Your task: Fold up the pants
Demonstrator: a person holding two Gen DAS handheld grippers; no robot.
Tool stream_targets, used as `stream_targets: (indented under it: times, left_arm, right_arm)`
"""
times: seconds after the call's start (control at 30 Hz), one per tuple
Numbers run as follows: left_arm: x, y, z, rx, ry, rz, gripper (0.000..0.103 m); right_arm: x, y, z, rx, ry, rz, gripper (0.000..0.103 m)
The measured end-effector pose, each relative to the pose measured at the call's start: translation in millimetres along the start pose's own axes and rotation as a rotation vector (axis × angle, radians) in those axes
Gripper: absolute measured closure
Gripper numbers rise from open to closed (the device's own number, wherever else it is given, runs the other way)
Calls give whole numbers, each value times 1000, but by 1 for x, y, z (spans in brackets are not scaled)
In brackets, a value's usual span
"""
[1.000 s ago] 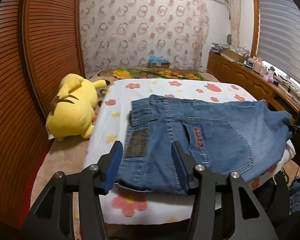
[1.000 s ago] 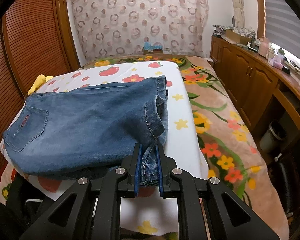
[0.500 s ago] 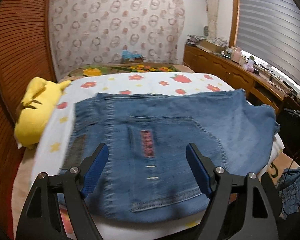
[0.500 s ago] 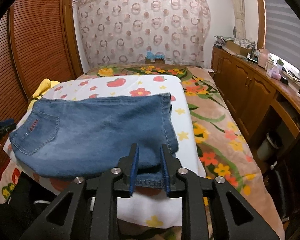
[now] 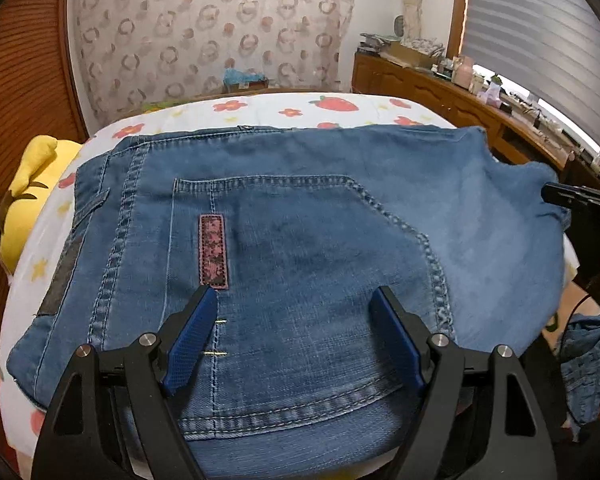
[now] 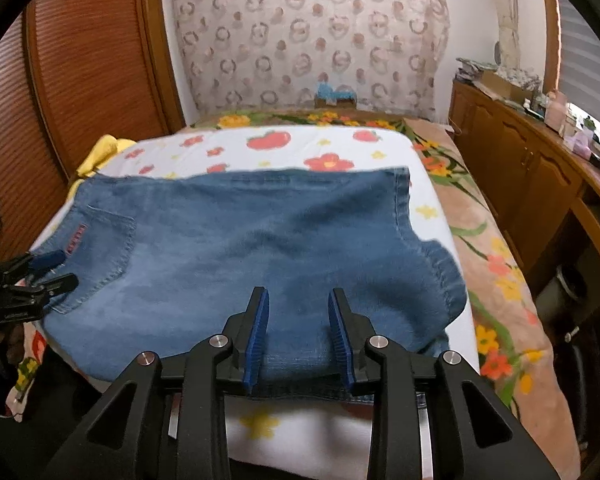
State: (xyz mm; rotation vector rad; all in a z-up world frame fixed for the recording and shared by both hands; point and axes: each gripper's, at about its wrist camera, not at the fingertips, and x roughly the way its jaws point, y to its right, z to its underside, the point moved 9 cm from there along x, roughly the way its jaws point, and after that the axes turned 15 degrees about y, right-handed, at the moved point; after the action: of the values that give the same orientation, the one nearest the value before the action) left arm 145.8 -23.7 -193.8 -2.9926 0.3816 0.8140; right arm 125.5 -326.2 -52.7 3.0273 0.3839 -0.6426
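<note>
The folded blue denim pants (image 5: pixel 300 240) fill the frame's centre on the flower-printed white bed cover (image 6: pixel 300 148), both the left gripper (image 5: pixel 292 332) and right gripper (image 6: pixel 298 332) open-jawed above them, so a careless nudge could undo the fold.

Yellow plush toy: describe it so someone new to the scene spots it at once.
Start at the bed with the white fruit-and-flower sheet, where the folded jeans lie. Go to the sheet's left edge, next to the brown slatted wardrobe doors. The plush toy sits there, beside the jeans' waistband end: the only solid bright yellow thing around, with small dark markings.
</note>
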Motion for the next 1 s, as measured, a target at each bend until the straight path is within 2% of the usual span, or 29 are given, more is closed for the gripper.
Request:
stream_targets:
  times: [0.13,0.33,0.53,0.67,1.0]
  left_arm:
    - [0,2,1,1,2,-28,23]
    - [-1,0,2,-11,-4,-39,23]
    - [-3,0,3,-10,4,-39,23]
    - [-5,0,4,-3,15,-41,23]
    - [-10,-2,6,-32,31,-7,23]
  right_arm:
    - [8,7,4,-8,-37,58,69]
    - [-2,12,-2,4,-13,100,62]
    - [-12,12,5,-10,-24,153,60]
    - [-14,14,8,29,-21,124,60]
    - [3,34,5,97,-33,166,60]
